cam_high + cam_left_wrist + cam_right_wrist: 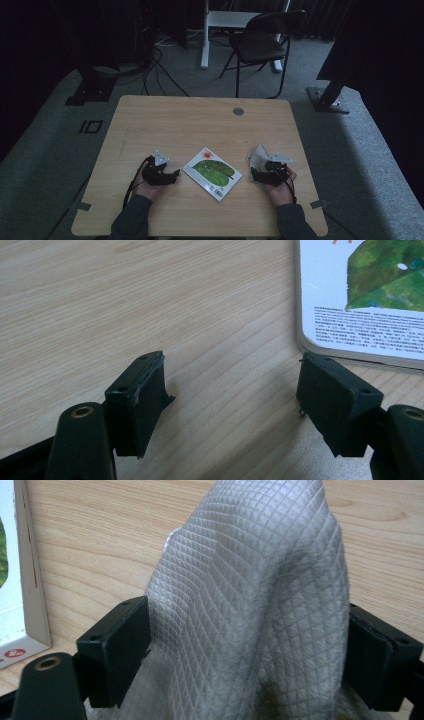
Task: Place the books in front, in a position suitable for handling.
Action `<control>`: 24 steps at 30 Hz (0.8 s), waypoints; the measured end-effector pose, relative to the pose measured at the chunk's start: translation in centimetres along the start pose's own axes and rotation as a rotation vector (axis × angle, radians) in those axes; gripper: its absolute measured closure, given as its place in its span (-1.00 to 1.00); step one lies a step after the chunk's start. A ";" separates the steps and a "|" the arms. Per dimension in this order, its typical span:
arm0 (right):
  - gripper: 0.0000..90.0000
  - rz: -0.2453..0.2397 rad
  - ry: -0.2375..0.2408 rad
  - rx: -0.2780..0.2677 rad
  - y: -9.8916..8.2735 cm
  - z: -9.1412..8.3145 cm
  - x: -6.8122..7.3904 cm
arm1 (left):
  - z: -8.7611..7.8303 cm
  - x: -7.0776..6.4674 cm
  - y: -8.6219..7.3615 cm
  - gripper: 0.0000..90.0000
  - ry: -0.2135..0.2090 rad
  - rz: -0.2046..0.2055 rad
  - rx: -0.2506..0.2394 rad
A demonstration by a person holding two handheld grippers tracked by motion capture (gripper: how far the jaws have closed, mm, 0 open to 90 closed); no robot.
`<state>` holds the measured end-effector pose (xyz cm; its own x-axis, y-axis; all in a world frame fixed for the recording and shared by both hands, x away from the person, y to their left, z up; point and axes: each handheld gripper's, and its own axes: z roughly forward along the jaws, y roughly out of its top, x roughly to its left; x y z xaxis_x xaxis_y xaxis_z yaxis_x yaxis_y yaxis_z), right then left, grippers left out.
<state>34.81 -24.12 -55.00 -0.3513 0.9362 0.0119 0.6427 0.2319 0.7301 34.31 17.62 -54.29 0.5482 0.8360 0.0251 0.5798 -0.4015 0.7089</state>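
One book (212, 173), one grey cloth (259, 156), two grippers, one wooden table (200, 120), one chair (262, 42)

text: none legible | book (370, 300) back cover print too small

Wooden table (200, 120), black folding chair (260, 42), white desk leg (205, 35), floor cables (155, 70)

Grey quilted cloth (250, 605) bunched upright betw right jaws.
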 end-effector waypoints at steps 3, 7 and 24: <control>-0.71 0.001 -0.001 0.000 0.0 0.0 0.0 | 0.0 0.2 -0.1 -0.37 -0.011 -0.003 -0.006; -0.71 -0.001 -0.001 0.005 0.0 0.0 0.1 | 0.1 0.2 -0.2 -0.38 -0.011 -0.005 -0.013; -0.70 -0.030 -0.035 -0.110 0.4 -3.1 0.6 | -0.4 0.4 0.1 -0.30 -0.001 0.004 0.000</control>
<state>32.76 -24.33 -52.57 -0.3439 0.9384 -0.0341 0.5527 0.2316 0.8005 34.31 18.03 -53.87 0.5513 0.8339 0.0268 0.5780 -0.4048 0.7086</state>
